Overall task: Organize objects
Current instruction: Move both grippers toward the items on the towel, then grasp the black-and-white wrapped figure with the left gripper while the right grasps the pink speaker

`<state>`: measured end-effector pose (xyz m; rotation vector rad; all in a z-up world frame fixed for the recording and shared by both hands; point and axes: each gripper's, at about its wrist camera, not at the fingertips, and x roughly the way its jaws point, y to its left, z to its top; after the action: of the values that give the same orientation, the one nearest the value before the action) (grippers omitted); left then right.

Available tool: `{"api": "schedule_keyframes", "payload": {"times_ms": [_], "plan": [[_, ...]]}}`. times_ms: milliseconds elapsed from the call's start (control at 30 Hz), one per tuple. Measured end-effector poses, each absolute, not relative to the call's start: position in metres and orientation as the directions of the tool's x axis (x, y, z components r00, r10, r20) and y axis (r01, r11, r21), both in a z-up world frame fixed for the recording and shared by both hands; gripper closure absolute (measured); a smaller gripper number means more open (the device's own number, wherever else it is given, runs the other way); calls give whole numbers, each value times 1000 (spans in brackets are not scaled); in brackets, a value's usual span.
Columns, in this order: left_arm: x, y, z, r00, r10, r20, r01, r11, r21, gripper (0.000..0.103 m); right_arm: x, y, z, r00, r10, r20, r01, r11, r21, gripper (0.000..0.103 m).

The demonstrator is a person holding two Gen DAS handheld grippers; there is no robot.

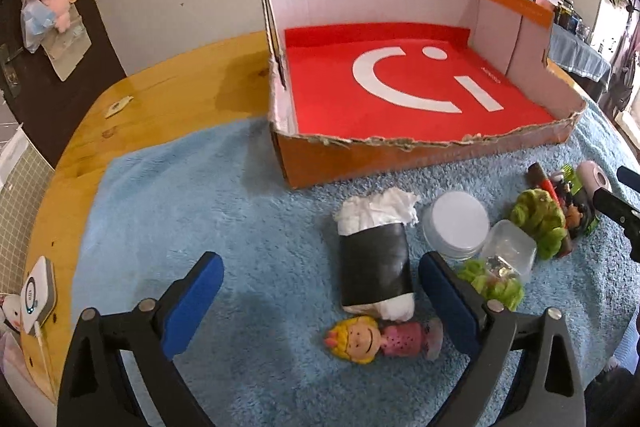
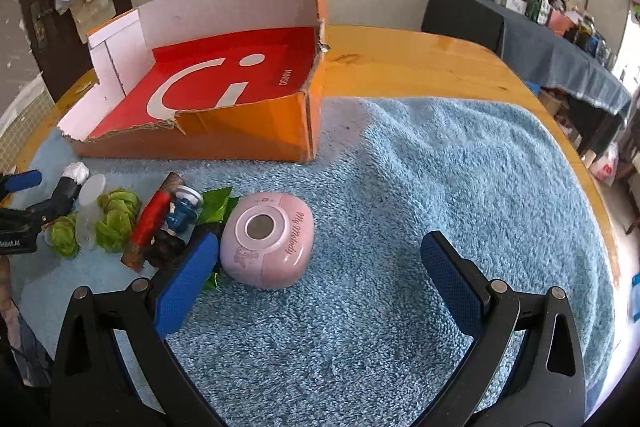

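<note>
An orange cardboard box (image 1: 360, 157) with a red floor stands empty on a blue towel (image 1: 208, 195). My left gripper (image 1: 320, 291) is open above the towel; a black-and-white roll (image 1: 374, 267) lies between its fingers, touching neither. A small blonde doll (image 1: 380, 341) lies just below the roll. In the right wrist view, my right gripper (image 2: 320, 267) is open, with a pink "My Melody" device (image 2: 268, 239) resting beside its left finger (image 2: 184, 287). The box (image 2: 224, 143) stands behind it.
Right of the roll lie a white-lidded clear jar (image 1: 458, 223), a clear container (image 1: 510, 253) and green fuzzy pieces (image 1: 540, 219). A red-and-blue figurine (image 2: 168, 215) and green leaves (image 2: 216, 203) crowd the pink device. The wooden table's (image 2: 440, 63) edge curves around the towel.
</note>
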<state>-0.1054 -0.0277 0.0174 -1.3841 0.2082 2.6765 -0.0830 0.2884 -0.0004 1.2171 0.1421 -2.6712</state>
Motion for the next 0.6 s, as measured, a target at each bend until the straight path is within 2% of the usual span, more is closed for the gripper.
{"api": "schedule_keyframes", "payload": {"times_ms": [133,233,433,533,567,600], "plan": [[-107,-27,16,-569,70,-819,-174,-984,37,11,-86,288,-3,-635,-147,-758,224,-974,0,0],[-106,-26,17,-566,102,-818,-182,-983,3,19,-87,288,-3,-639,-154,-754,230,-973,4,3],[-103,-21,19,-579,129,-805,-197,-980,-16,35,-85,283,-2,-632,-208,-747,279,-960,31,27],[-99,-22,22,-588,135,-798,-194,-981,-22,53,-85,279,-4,-607,-255,-752,311,-948,70,53],[-98,-22,22,-588,146,-796,-197,-980,-34,63,-85,279,-5,-606,-258,-752,311,-948,75,53],[-97,-23,22,-586,156,-795,-194,-980,-49,67,-84,279,-5,-608,-260,-750,313,-947,75,53]]}}
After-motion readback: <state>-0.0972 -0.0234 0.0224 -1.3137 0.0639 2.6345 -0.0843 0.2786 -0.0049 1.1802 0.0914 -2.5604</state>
